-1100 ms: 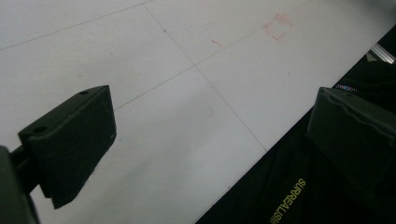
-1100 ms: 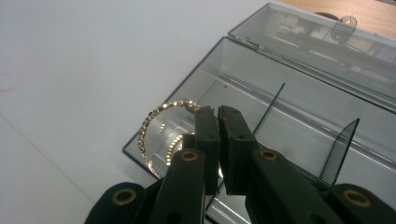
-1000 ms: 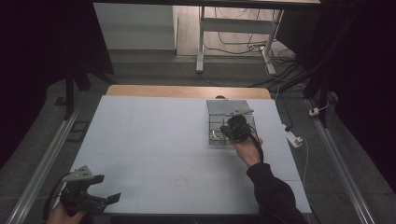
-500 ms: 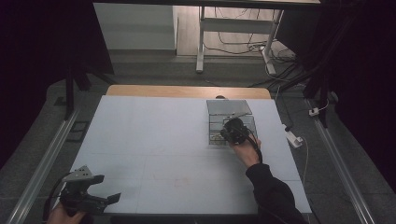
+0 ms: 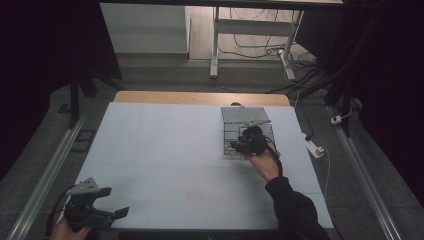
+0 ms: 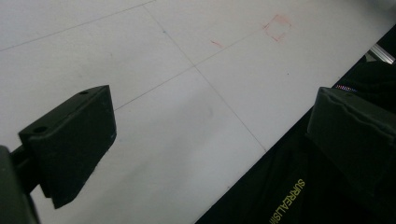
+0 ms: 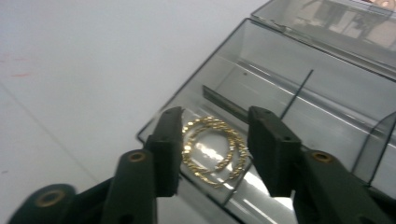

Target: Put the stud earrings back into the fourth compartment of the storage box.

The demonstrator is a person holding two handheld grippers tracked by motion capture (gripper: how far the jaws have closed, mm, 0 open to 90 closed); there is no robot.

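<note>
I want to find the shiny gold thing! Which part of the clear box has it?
The corner compartment of the clear box, between the right gripper's parted jaws, holds the gold chain; the others look empty.

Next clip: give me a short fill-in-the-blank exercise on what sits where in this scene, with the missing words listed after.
1. The coiled gold chain lies in a compartment of the clear plastic ____, whose lid stands open.
2. The right gripper holds its two black jaws on either side of the chain, and the jaws have just been ____.
3. The left gripper hovers over the near-left corner of the white table with ____ between its jaws.

Missing words: box; opening; nothing
</note>
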